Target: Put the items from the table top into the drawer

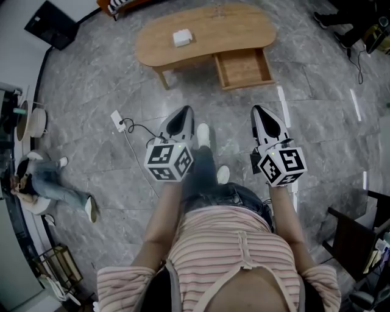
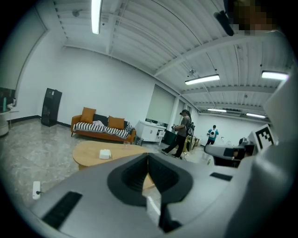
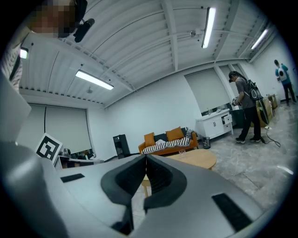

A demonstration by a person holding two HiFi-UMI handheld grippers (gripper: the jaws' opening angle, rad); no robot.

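An oval wooden table stands ahead of me across the stone floor. A small white box lies on its top, and a small clear glass stands near its far edge. The table's drawer is pulled open and looks empty. My left gripper and right gripper are held in front of my body, well short of the table, both shut with nothing between the jaws. In the left gripper view, the white box on the table shows beyond the shut left gripper. The right gripper partly hides the table.
A white power strip with a cable lies on the floor left of my feet. A person sits on the floor at the far left. A dark chair stands at the right. An orange sofa and standing people are behind the table.
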